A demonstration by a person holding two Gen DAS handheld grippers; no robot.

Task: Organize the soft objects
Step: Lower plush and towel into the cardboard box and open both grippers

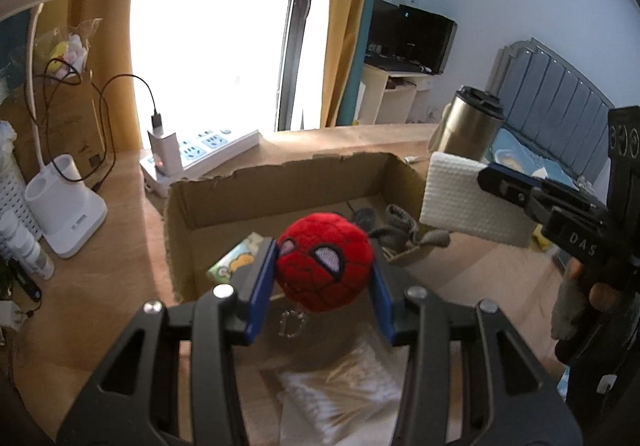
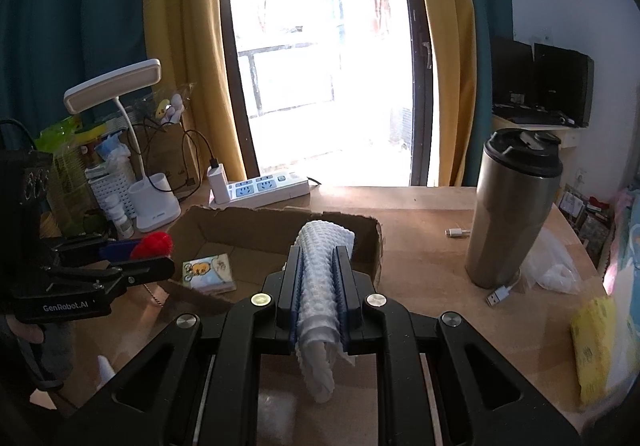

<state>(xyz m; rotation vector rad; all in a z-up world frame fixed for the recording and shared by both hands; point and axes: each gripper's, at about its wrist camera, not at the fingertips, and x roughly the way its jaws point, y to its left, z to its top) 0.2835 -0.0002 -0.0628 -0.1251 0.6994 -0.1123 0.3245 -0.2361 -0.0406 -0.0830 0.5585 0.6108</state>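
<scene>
My left gripper [image 1: 323, 268] is shut on a red plush ball with a spider mask face [image 1: 325, 261], held over the near end of an open cardboard box [image 1: 280, 182]. A bead chain [image 1: 293, 323] hangs under the ball. My right gripper [image 2: 318, 266] is shut on a folded white waffle cloth [image 2: 322, 278], above the box's near right corner [image 2: 372, 242]. In the left wrist view the right gripper [image 1: 486, 176] holds the cloth [image 1: 464, 202] to the right of the box. In the right wrist view the left gripper [image 2: 154, 256] with the ball [image 2: 154, 244] is at left.
In the box lie a small picture booklet [image 2: 209, 271] and grey fabric pieces [image 1: 396, 232]. On the wooden desk stand a steel tumbler [image 2: 510, 210], a white power strip [image 2: 264, 190], a desk lamp [image 2: 154, 206], a white basket [image 2: 110, 186], a USB cable [image 2: 500, 294] and a clear bag [image 2: 552, 266].
</scene>
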